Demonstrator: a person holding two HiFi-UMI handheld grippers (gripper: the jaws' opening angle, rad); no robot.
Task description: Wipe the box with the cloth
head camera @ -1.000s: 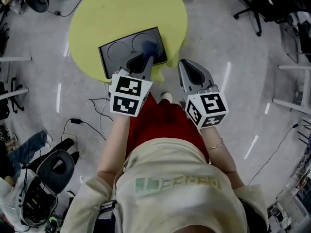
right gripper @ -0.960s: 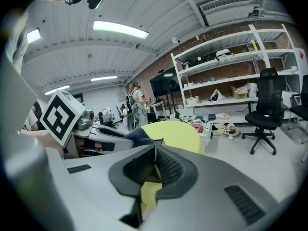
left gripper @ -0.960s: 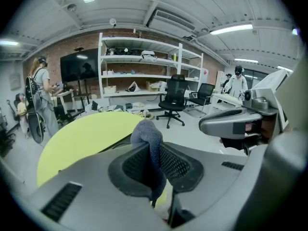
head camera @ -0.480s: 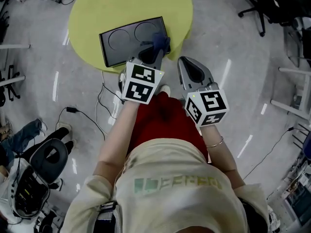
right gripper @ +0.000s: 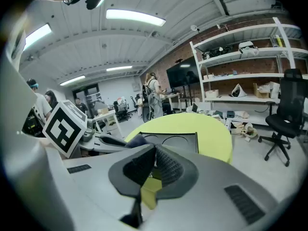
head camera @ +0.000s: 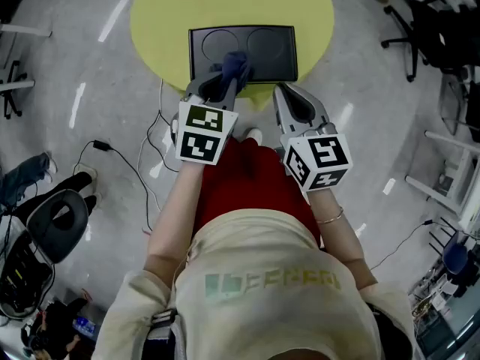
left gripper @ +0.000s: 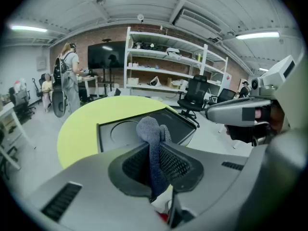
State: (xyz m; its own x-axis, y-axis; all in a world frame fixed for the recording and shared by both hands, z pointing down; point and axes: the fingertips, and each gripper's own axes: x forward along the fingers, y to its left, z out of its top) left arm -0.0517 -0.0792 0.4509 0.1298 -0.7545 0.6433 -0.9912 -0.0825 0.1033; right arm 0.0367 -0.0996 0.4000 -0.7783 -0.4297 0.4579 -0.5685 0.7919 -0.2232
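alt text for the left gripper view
The left gripper, jaws shut on a grey cloth, points at a flat black box on a round yellow table. Shelves and an office chair stand behind.

The right claw (right gripper: 155, 150) has its jaws together with nothing between them. Beyond it a black box (right gripper: 175, 141) lies on the round yellow bench (right gripper: 192, 124). The left claw (right gripper: 120, 141) reaches in from the left, a dark cloth (right gripper: 136, 139) at its tip by the box's near edge. Shelves (right gripper: 240, 76) and a chair (right gripper: 288, 114) stand at right.
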